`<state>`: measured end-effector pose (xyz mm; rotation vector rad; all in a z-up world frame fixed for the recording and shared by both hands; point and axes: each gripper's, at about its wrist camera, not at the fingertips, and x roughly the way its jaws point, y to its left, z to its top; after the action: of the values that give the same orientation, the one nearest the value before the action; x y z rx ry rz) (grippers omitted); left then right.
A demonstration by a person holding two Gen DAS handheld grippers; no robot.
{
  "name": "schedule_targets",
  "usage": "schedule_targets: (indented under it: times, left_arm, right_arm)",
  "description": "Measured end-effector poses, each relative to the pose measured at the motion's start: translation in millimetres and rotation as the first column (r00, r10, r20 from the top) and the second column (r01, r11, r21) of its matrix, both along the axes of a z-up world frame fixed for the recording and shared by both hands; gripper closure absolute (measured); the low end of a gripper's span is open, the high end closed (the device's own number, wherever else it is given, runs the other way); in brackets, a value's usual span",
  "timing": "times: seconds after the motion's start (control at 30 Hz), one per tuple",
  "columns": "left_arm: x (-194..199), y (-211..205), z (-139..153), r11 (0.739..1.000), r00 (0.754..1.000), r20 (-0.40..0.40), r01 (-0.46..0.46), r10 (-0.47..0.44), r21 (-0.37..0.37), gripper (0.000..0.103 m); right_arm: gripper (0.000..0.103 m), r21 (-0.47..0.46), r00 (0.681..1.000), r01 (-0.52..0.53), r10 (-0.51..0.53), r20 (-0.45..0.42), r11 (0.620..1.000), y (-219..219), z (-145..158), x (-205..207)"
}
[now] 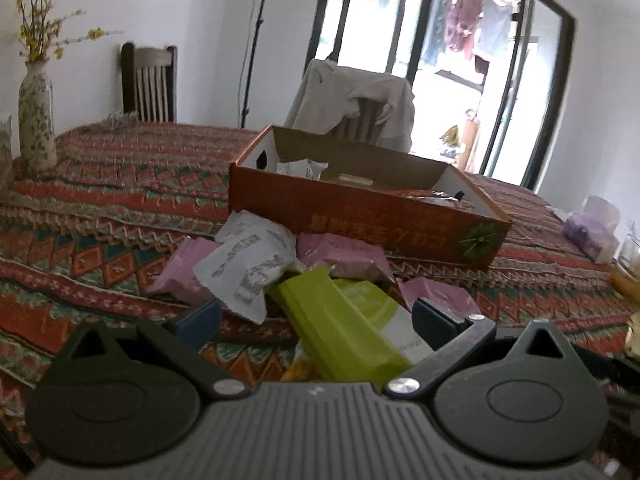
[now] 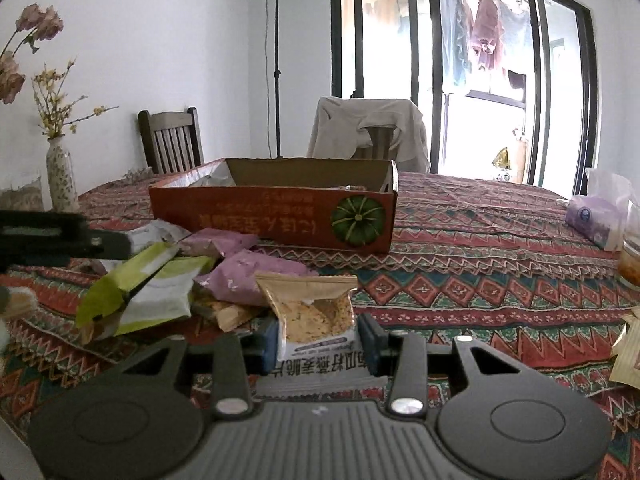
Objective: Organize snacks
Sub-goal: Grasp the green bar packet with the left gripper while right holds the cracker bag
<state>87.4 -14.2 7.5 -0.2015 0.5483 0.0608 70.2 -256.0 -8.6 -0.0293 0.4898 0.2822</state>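
Note:
My right gripper (image 2: 318, 340) is shut on a clear-window cracker packet (image 2: 312, 312) with a tan top, held upright just above the cloth. To its left lies a pile of snacks: pink packets (image 2: 248, 276), a green packet (image 2: 140, 292) and a white one. Behind the pile stands an orange cardboard box (image 2: 280, 216) with a pumpkin picture, holding a few packets. My left gripper (image 1: 314, 322) is open wide over the pile. The green packet (image 1: 344, 320) lies between its fingers, against the right pad (image 1: 432, 324). White (image 1: 248, 260) and pink packets (image 1: 344, 254) lie in front of the box (image 1: 360, 216).
A patterned cloth (image 2: 480, 272) covers the table. A flowered vase (image 1: 36, 120) stands at the far left, a purple tissue pack (image 2: 592, 216) and a jar (image 2: 632, 256) at the right edge. Two chairs (image 2: 172, 140) and a lamp stand are behind the table.

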Motion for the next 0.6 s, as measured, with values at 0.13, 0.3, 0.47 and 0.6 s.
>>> schedule_targets:
  times: [0.13, 0.3, 0.47, 0.6]
  left_arm:
    - [17, -7, -5, 0.999, 0.998, -0.041, -0.037, 0.038, 0.007, 0.001]
    - [23, -5, -17, 1.000, 0.995, -0.095, -0.029, 0.029, -0.004, 0.034]
    - [12, 4, -18, 0.999, 0.996, -0.085, 0.005, -0.008, -0.035, 0.052]
    - [4, 17, -18, 0.996, 0.996, -0.078, 0.030, -0.036, -0.081, 0.062]
  right_arm:
    - [0.063, 0.007, 1.000, 0.002, -0.001, -0.006, 1.000, -2, -2, 1]
    - [0.062, 0.019, 1.000, -0.001, 0.001, -0.013, 1.000, -5, -5, 2]
    - [0.062, 0.029, 1.000, -0.001, 0.002, -0.021, 1.000, -8, -8, 5]
    - [0.062, 0.034, 1.000, -0.002, 0.003, -0.026, 0.999, -9, -10, 6]
